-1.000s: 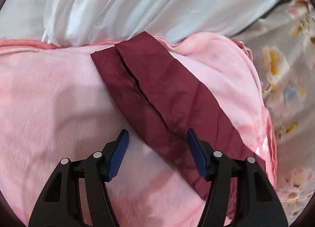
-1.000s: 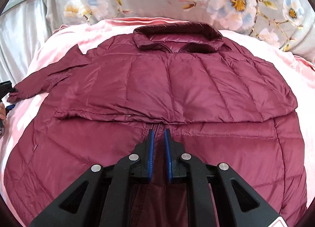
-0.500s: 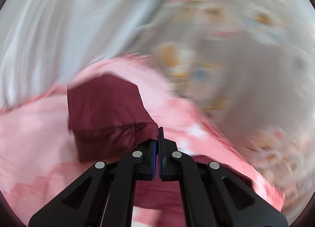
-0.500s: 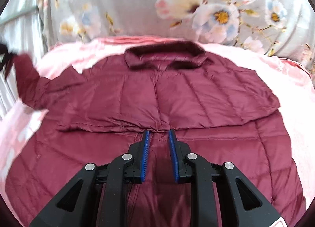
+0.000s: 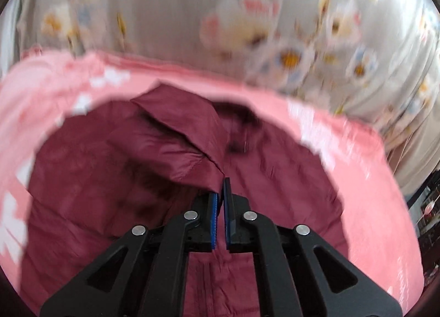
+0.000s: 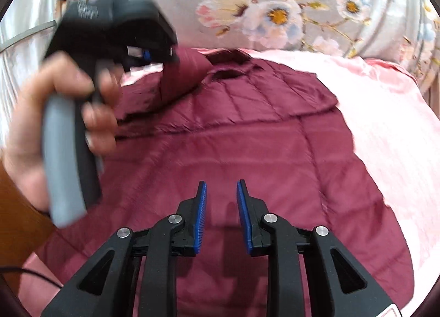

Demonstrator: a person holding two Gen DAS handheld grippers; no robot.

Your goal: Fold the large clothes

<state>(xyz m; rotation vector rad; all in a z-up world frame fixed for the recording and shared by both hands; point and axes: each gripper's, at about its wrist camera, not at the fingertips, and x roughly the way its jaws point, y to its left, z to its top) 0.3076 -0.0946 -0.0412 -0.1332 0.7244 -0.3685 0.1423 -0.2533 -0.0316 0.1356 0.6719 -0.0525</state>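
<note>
A maroon quilted jacket (image 6: 247, 146) lies front-up on a pink blanket (image 6: 385, 102), collar (image 6: 228, 60) at the far side. My left gripper (image 5: 220, 193) is shut on the cuff of the jacket's left sleeve (image 5: 176, 135) and holds it lifted over the jacket body (image 5: 275, 168). In the right wrist view the left gripper (image 6: 145, 54) shows at upper left in a hand, with the sleeve (image 6: 181, 77) hanging from it near the collar. My right gripper (image 6: 220, 193) is open and empty just above the jacket's lower front.
A grey floral bedspread (image 6: 275, 9) rises behind the blanket. A white curtain (image 6: 16, 50) hangs at the far left. Brown wood (image 6: 13, 207) and a black cable (image 6: 27, 273) show at the lower left. Dark furniture (image 5: 423, 207) stands at the right.
My left gripper closed on the sleeve cuff, lifted it and swung it right over the jacket body. My right gripper opened, let go of the jacket front and drew back slightly.
</note>
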